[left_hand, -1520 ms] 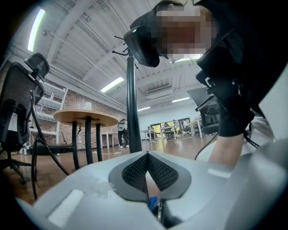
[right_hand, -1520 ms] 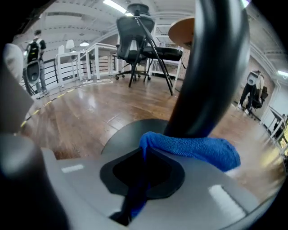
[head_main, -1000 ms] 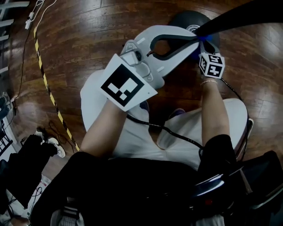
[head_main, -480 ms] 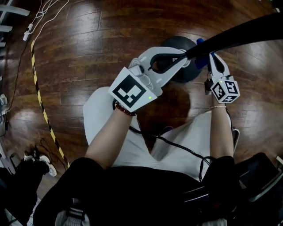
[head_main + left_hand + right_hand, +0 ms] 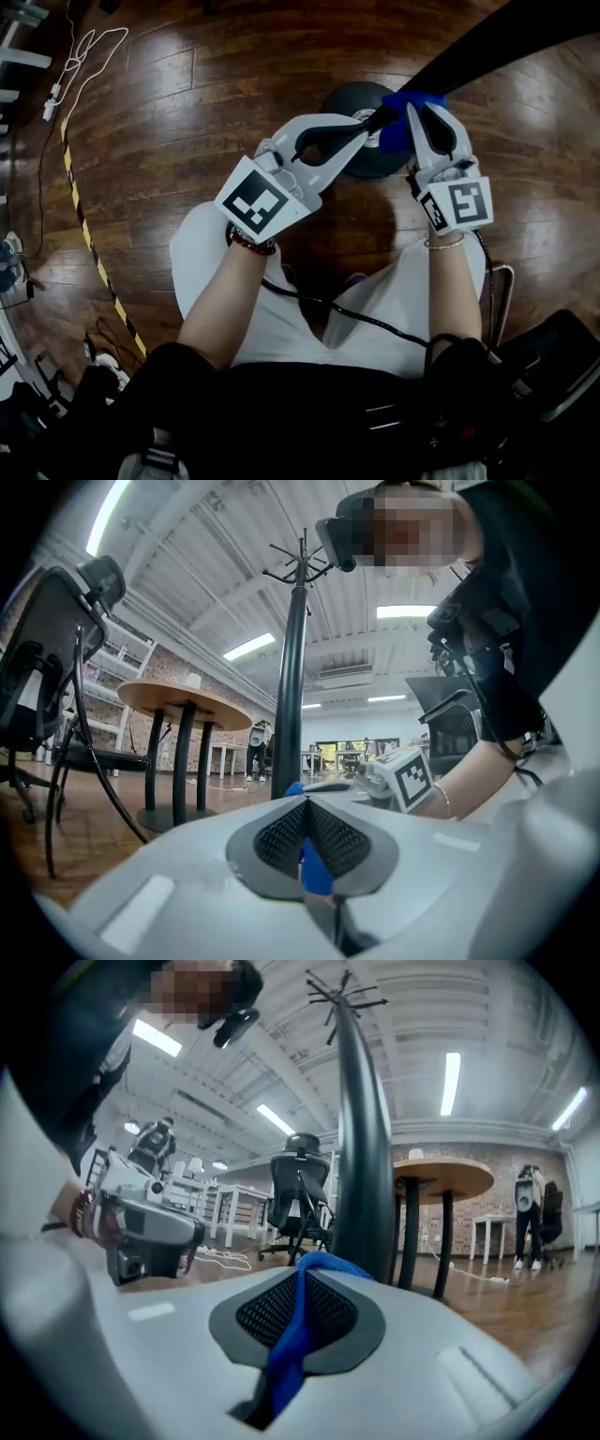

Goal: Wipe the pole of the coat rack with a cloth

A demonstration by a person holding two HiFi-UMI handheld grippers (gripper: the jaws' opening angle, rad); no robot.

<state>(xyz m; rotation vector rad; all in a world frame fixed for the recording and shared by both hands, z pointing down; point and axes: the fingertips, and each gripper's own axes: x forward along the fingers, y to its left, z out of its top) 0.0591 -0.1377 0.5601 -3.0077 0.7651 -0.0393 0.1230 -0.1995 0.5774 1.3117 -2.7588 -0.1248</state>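
In the head view, we see the tall black coat rack pole (image 5: 487,42) rising from its round dark base (image 5: 339,101) toward upper right. A blue cloth (image 5: 401,129) sits low against it, between the left gripper (image 5: 367,129) and the right gripper (image 5: 424,111).

In the left gripper view, our jaws are pinched together on one cloth end, with the pole upright just beyond.

In the right gripper view, our jaws clamp the other end.

Glossy wood floor (image 5: 169,122), glare streaks. Smooth dark pole (image 5: 361,1147), dull sheen, metal-like. Blue cloth (image 5: 287,1344): woven, slightly fuzzy. Shells of left gripper (image 5: 307,803) and right gripper (image 5: 304,1269): pale, smooth, matt plastic; pads (image 5: 277,839) black, finely gridded.
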